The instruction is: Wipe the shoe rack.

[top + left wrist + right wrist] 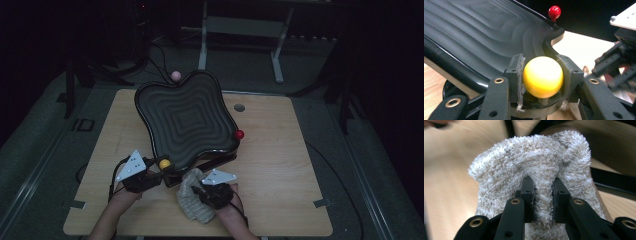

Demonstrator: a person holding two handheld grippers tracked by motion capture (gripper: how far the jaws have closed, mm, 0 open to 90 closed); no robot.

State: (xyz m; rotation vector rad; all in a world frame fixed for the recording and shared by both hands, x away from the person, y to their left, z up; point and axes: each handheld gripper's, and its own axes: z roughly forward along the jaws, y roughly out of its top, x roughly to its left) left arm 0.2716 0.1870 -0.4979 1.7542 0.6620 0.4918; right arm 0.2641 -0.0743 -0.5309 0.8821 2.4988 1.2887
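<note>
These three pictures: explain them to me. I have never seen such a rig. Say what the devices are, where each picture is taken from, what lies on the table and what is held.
No robot here: a person holds a two-jaw hand tool in each hand. The high view looks down on a wooden table; each of the other two pictures comes from a camera riding on one tool, looking along its black jaws.

On the table stands a black wavy tray, tilted, with ball knobs at its corners: pink, red, yellow.

The left tool grips the yellow knob between its pads. The right tool is shut on a fluffy beige cloth, which lies beside the tray's near edge.
</note>
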